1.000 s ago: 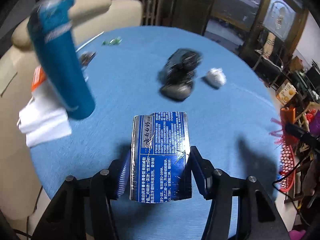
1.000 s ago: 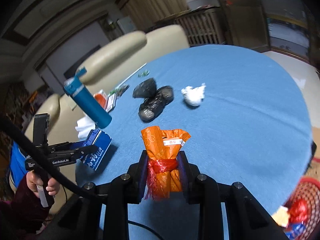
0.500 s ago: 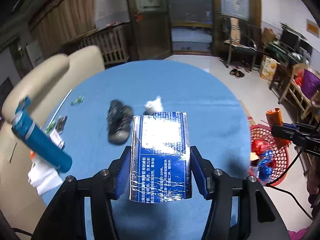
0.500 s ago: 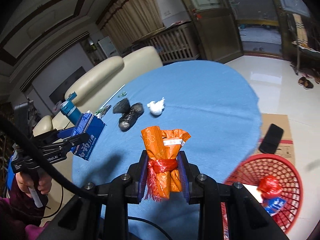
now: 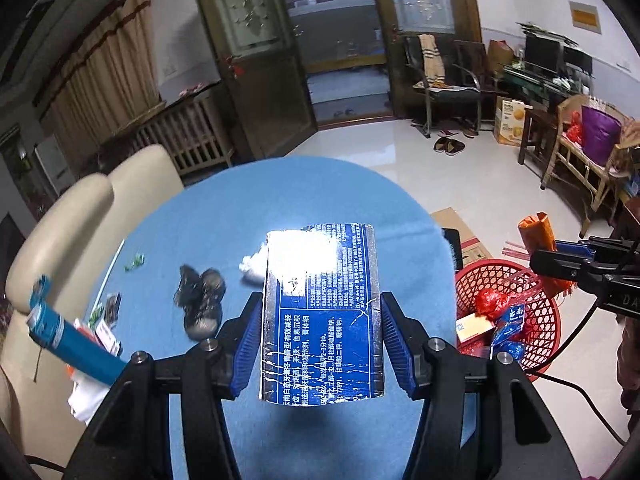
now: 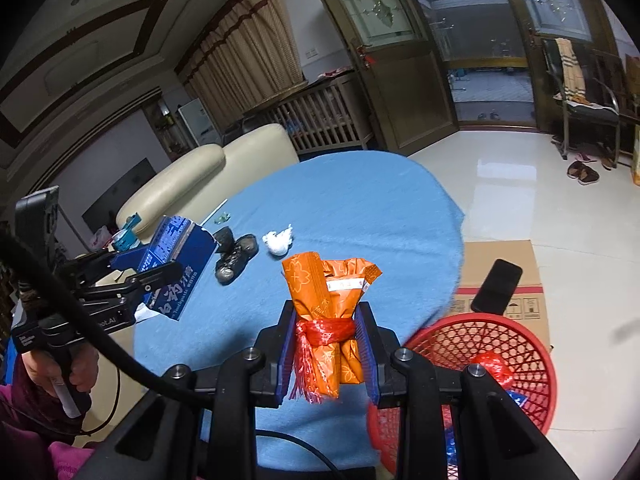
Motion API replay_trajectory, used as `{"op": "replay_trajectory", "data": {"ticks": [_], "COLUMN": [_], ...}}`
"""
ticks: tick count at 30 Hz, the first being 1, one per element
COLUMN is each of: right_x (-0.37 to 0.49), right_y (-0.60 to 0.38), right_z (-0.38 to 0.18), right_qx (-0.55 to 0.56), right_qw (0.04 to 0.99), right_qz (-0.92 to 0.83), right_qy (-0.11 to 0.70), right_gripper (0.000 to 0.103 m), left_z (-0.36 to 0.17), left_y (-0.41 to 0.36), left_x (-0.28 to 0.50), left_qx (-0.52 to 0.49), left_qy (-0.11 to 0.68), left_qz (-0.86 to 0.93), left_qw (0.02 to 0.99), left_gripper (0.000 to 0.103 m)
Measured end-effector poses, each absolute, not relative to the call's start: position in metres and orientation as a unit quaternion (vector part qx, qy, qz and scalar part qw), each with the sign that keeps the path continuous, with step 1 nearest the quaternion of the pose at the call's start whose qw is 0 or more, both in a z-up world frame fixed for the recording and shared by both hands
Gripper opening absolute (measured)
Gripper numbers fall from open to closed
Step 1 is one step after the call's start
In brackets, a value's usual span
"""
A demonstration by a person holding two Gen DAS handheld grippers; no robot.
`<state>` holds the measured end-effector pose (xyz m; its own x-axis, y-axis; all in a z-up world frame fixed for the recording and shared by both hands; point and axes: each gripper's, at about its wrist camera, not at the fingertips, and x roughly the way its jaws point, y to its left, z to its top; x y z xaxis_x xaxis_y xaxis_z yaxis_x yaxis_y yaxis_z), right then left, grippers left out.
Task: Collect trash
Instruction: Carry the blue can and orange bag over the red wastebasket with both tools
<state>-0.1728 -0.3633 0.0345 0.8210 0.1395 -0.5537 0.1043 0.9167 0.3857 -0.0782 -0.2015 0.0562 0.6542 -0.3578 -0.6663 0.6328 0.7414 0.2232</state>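
Note:
My left gripper [image 5: 322, 344] is shut on a blue toothpaste box [image 5: 322, 312] and holds it high above the blue round table [image 5: 224, 216]. The box also shows in the right wrist view [image 6: 176, 264]. My right gripper [image 6: 325, 354] is shut on an orange wrapper bundle [image 6: 326, 312] tied with red string, at the table's edge beside the red mesh basket [image 6: 532, 356]. The basket [image 5: 548, 320] stands on the floor and holds several pieces of trash. A white paper wad [image 6: 277, 240] and a dark crumpled lump [image 6: 234, 254] lie on the table.
A blue bottle [image 5: 68, 336] and small packets [image 5: 110, 312] sit at the table's left side by a cream sofa [image 5: 68, 216]. A cardboard box [image 6: 500, 276] with a black phone [image 6: 496, 286] lies behind the basket. Chairs stand by the far wall.
Both grippers have risen and swung right toward the red basket, each still holding its item. The table now looks farther away and the basket is closer under the right gripper.

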Motion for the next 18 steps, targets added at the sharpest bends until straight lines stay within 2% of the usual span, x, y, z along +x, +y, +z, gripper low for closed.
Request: {"op": "replay_trajectory", "data": {"ticks": [18], "right_x": [-0.212], "right_y": [-0.406], "right_z": [0.041], "right_qx": [0.215], "right_qw": [0.936], "right_qz": [-0.030], "right_qy": [0.278], "right_gripper": [0.031], "left_z": [0.061], "left_y": [-0.253], "left_x": [-0.104], "left_qx": [0.259], "left_qy": [0.281], "left_qz": [-0.308], "left_qw": [0.871], "left_gripper": [0.058]}}
